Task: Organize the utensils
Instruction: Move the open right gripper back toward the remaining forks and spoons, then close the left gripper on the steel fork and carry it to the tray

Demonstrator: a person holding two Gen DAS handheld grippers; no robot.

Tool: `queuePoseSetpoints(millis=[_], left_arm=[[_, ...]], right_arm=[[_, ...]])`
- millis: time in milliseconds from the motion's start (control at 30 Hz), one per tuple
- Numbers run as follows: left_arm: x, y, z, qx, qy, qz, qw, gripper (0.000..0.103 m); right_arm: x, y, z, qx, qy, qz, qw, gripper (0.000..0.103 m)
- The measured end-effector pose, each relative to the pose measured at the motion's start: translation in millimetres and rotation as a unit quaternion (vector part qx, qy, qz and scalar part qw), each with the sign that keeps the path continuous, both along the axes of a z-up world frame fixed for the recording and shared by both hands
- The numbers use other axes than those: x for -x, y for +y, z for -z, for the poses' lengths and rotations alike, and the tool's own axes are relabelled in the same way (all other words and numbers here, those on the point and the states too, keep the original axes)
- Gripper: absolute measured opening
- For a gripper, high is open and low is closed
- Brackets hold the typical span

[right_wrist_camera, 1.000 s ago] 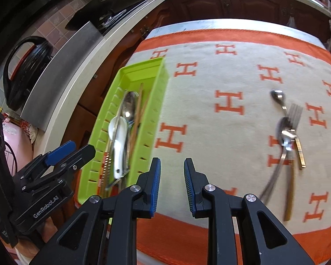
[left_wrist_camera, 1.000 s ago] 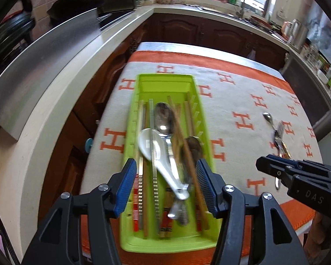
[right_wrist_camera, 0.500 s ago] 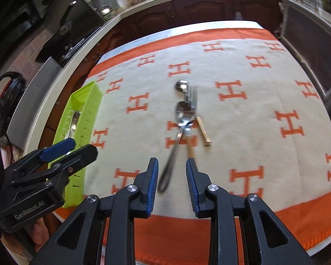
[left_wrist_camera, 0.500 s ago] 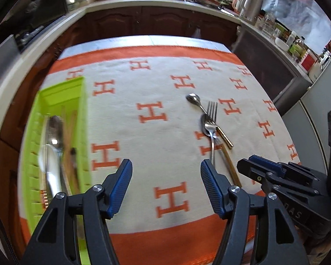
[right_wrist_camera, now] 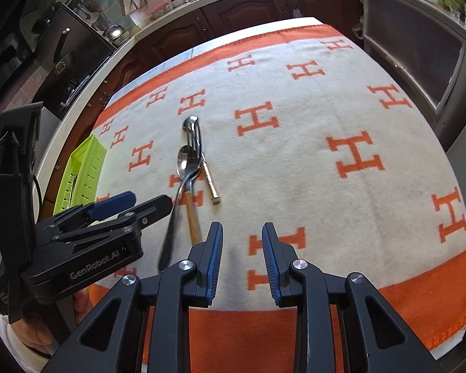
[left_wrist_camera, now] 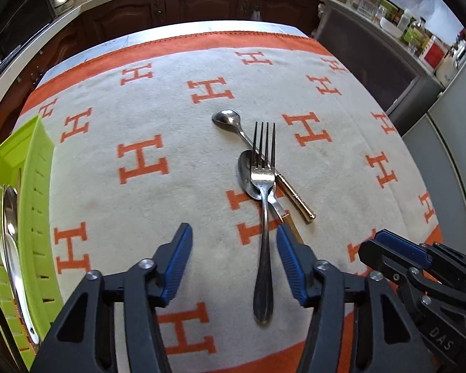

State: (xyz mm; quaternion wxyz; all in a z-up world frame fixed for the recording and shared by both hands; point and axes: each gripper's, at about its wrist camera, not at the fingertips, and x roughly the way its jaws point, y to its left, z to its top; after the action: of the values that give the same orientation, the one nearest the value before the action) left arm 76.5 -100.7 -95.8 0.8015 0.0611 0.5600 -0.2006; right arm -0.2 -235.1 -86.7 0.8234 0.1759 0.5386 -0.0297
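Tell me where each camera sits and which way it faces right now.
Left wrist: on the left gripper, aimed steeply down at the fork and spoons; its closing fingers, empty, and the right gripper show.
Right wrist: on the right gripper, aimed down at bare cloth; its fingers and the left gripper show.
Shared: the cutlery pile, green tray, cloth.

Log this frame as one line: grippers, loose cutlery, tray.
left gripper: closing, empty, over fork handle | right gripper: open, empty | fork, two spoons piled on cloth | green tray: partly filled
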Motion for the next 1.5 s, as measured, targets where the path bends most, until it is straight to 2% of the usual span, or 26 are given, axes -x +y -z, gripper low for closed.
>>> queuePoseSetpoints(millis=[67, 100, 433, 500, 567, 800, 1033, 1200, 1367, 1500], left_arm=[[-1.8, -4.4, 4.8, -0.008, 0.004, 0.008, 0.9999, 0.037], [-2.7, -6.0, 6.2, -0.009, 0.003, 0.011, 0.9999, 0.035], [-4.9, -27.1, 10.1, -0.05, -0.019, 0.026, 0.9982, 0.031], [-3.8, -30.5, 9.5, -0.045, -0.02, 0.033, 0.9983, 0.012], [-2.8, -31.6, 9.3, -0.04, -0.018, 0.032, 0.9985, 0.004], [-2.2, -10.1, 4.9, -0.007, 0.001, 0.006, 1.0, 0.002], [6.7, 33.9, -32.7, 0.004, -0.029, -0.028, 0.9992, 0.002], [15.5, 90.3, -66.5, -0.004, -0.055, -0.076, 0.9955, 0.002], [14.4, 154.3, -77.7, -0.027, -0.065, -0.141, 0.9875, 0.002], [10.7, 202.6, -71.6, -0.051, -0.056, -0.186, 0.9796, 0.003]], right_arm=[[1.3, -2.9, 3.4, -0.002, 0.003, 0.002, 1.0, 0.026], [1.6, -4.7, 5.2, -0.004, 0.003, 0.003, 1.0, 0.026], [3.1, -9.1, 12.9, -0.012, 0.012, 0.0, 1.0, 0.026], [3.0, -8.0, 13.4, -0.014, 0.013, -0.001, 1.0, 0.026], [2.4, -6.7, 13.9, -0.015, 0.014, -0.004, 1.0, 0.026], [-1.1, 7.2, 11.2, -0.021, 0.006, -0.037, 0.999, 0.026], [-14.3, 31.1, 13.3, -0.004, -0.005, -0.074, 0.997, 0.026], [-28.8, 45.8, 17.9, 0.015, -0.009, -0.094, 0.995, 0.026], [-44.8, 58.8, 24.7, 0.029, -0.008, -0.111, 0.993, 0.023], [-57.1, 70.8, 30.1, 0.058, -0.011, -0.125, 0.99, 0.018]])
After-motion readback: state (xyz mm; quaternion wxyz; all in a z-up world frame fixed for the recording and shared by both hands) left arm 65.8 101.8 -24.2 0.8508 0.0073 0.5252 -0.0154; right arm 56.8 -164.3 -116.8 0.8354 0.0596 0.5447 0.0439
